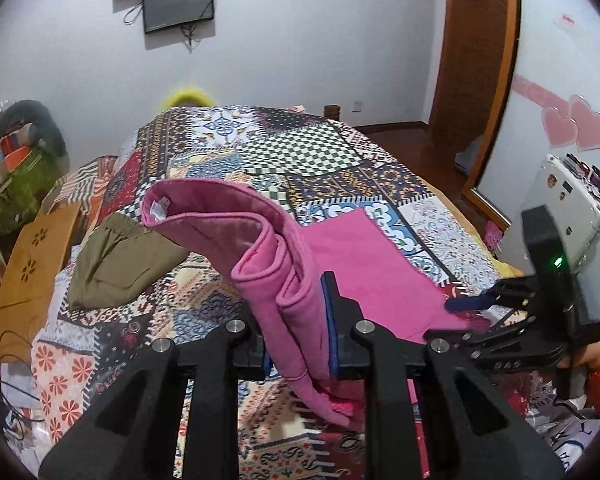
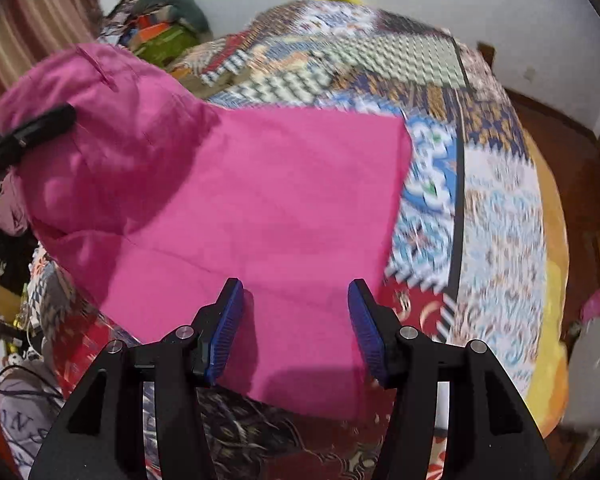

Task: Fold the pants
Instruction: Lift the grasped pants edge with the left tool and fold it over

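The pink pants (image 1: 364,256) lie partly flat on the patchwork bedspread (image 1: 300,148). My left gripper (image 1: 296,308) is shut on a bunched waistband end of the pants and holds it lifted above the bed, the fabric arching over with a white label showing. My right gripper (image 2: 296,320) is open, its blue pads (image 2: 228,328) spread above the flat pink leg section (image 2: 284,208), not gripping it. The right gripper also shows in the left wrist view (image 1: 472,304) at the pants' right edge. The left gripper's finger shows in the right wrist view (image 2: 32,128) against the lifted fabric.
An olive garment (image 1: 116,256) lies on the bed to the left of the pants. A wooden board (image 1: 36,264) leans at the bed's left side. Piled items (image 1: 20,160) sit far left. A wooden door frame (image 1: 476,60) and floor are at right.
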Demonstrator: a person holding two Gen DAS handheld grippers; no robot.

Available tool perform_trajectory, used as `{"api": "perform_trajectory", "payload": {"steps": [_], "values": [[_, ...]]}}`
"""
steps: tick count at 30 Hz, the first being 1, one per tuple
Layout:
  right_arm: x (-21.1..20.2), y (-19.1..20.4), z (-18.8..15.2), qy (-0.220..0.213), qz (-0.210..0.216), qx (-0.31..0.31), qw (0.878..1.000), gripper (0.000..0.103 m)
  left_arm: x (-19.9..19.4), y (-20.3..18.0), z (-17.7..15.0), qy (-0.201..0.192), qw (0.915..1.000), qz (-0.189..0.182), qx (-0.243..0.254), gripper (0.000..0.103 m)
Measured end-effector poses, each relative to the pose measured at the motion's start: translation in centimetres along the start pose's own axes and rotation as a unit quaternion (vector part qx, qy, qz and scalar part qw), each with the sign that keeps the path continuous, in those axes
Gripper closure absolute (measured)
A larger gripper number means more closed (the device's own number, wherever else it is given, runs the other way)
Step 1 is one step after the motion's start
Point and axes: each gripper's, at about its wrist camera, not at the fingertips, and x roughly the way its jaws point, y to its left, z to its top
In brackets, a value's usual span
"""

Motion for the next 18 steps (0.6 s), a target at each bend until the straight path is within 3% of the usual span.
{"api": "perform_trajectory", "payload": {"steps": [7,18], "values": [[0.2,-0.7,-0.7,-0.011,0.025,0.027,0.999,0.051,0.9,-2.2,1.0,0.011,0.9991,-0.036,0.018,0.085],[-0.5,-1.2,-0.8,-0.023,0.026,0.037,0.999,0.051,4.0,-5.1,1.8,0.051,0.9934,-0.101,0.017,0.086]]}}
